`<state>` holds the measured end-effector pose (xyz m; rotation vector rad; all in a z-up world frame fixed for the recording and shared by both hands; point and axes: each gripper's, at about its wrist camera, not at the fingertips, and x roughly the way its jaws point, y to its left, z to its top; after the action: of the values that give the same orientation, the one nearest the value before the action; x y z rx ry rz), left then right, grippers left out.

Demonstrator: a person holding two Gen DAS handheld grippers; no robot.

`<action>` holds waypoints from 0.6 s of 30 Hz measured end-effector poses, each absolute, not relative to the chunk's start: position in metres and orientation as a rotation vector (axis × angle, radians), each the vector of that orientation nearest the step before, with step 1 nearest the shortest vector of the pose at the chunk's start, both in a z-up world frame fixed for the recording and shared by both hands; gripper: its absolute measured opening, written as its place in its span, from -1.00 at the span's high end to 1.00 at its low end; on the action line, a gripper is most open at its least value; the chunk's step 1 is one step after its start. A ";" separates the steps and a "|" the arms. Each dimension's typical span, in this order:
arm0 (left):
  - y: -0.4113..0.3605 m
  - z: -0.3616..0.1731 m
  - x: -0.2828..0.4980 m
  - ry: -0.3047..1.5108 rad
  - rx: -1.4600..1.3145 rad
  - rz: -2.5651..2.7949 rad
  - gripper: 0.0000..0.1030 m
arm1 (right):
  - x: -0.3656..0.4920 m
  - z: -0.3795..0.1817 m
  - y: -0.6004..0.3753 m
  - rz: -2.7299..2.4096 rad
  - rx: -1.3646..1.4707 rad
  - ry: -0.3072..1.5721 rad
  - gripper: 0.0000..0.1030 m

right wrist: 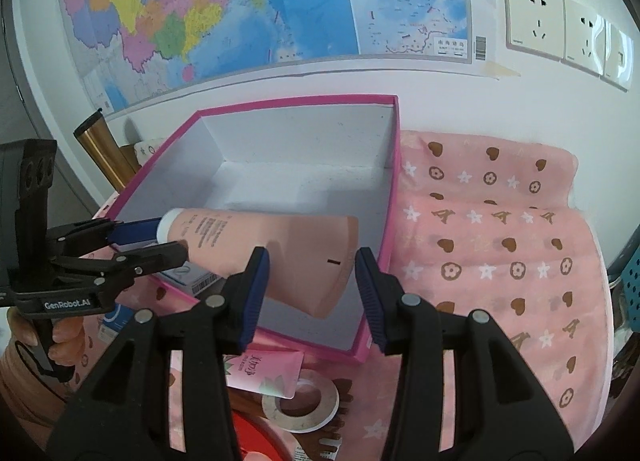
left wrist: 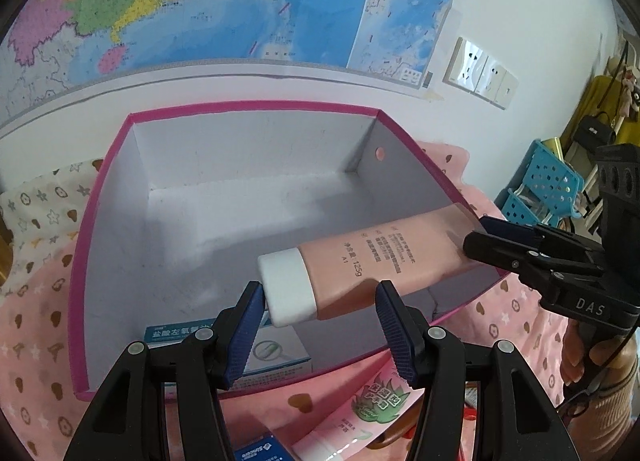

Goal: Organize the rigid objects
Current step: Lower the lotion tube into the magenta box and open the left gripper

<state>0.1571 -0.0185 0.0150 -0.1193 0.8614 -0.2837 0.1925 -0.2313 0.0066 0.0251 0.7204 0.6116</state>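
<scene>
A salmon-pink tube [left wrist: 380,265] with a white cap [left wrist: 286,289] hangs level over the open pink-rimmed box [left wrist: 248,106], held at both ends. My left gripper [left wrist: 320,301] is shut on the tube's cap end; the right wrist view shows it at the left [right wrist: 160,239], clamping the cap. My right gripper [right wrist: 311,277] is shut on the tube [right wrist: 280,253] at its flat crimped end, above the near corner of the box [right wrist: 296,101]; it enters the left wrist view from the right [left wrist: 478,239]. A white-and-teal carton [left wrist: 276,353] lies in the box's near corner.
The box sits on a pink patterned cloth [right wrist: 500,245] against a wall with a map. In front of it lie a second pink tube [right wrist: 264,373], a tape ring [right wrist: 300,405] and a blue carton [left wrist: 260,449]. A gold flask [right wrist: 102,149] stands left, a blue basket [left wrist: 540,189] right.
</scene>
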 end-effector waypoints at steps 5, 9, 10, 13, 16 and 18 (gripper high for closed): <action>-0.019 0.013 0.161 0.871 -0.116 -0.286 -0.16 | 0.191 0.008 -0.231 0.600 0.019 0.708 0.07; -0.021 0.012 0.158 0.862 -0.097 -0.283 -0.16 | 0.185 0.008 -0.233 0.592 0.017 0.697 0.07; -0.020 0.013 0.156 0.855 -0.098 -0.282 -0.17 | 0.184 0.009 -0.234 0.592 0.018 0.694 0.07; -0.018 0.018 0.146 0.828 -0.088 -0.269 -0.18 | 0.176 0.011 -0.238 0.600 0.027 0.681 0.07; -0.016 0.025 0.130 0.784 -0.072 -0.255 -0.24 | 0.165 0.014 -0.243 0.616 0.042 0.660 0.06; -0.013 0.031 0.118 0.756 -0.089 -0.269 -0.28 | 0.158 0.017 -0.249 0.634 0.063 0.646 0.00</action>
<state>0.1181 -0.0127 0.0311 -0.0886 0.7563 -0.2693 0.1579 -0.2490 0.0169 0.0627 0.6464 0.6345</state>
